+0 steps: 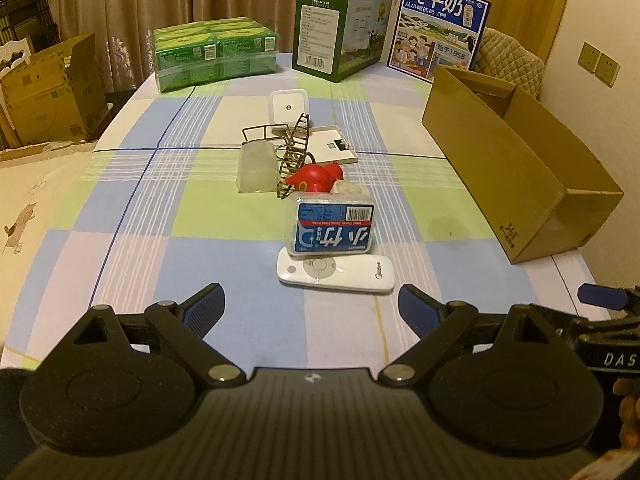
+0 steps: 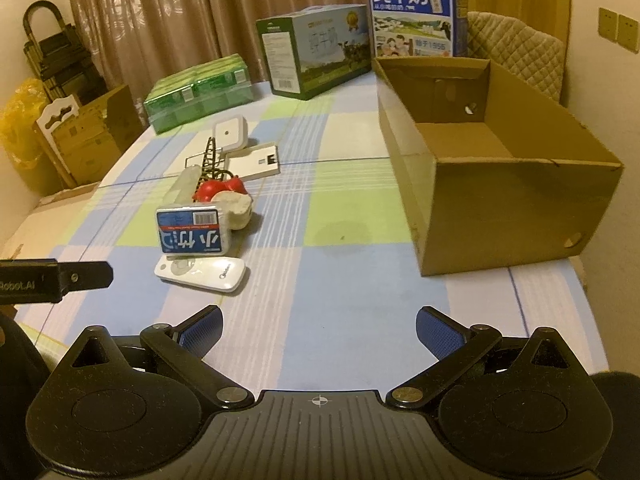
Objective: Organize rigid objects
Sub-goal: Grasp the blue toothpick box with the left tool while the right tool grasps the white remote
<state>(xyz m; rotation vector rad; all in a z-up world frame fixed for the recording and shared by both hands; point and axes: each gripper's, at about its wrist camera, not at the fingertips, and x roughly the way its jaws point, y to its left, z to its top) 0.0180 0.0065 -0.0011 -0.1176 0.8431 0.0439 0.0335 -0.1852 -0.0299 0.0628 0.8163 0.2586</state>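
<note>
On the checked pastel tablecloth (image 1: 132, 208), mid-table, a row of small items is running front to back. Nearest: slim white plastic remote control (image 1: 335, 276) lying flat, long axis crosswise, round button pad toward the left, logo end toward the right. Directly behind & touching it, a clear plastic box w/ blue-red label (image 1: 334, 225) is sitting w/ label facing the cameras, printed characters upside down, long axis also crosswise. Behind that: a red rounded plastic object (image 1: 316, 178) w/ a whitish lumpy piece (image 2: 236, 208) next to it, a dark wire rack (image 1: 294, 156) tilting on edge, a frosted translucent cup (image 1: 256, 168) lying on its side, a flat white card-like box (image 1: 334, 146) & a white square plug-in device (image 1: 287, 107) standing upright.

Open brown cardboard box (image 2: 500, 200) is sitting on the right side, well apart from the row, long axis running front to back.

Left gripper (image 1: 310, 306) is hovering just short of the remote, blue-padded fingers (image 1: 204, 308) spread wide, gripping nothing. Right gripper (image 2: 318, 330) is hanging over bare cloth, also wide apart, nothing in it.
</note>
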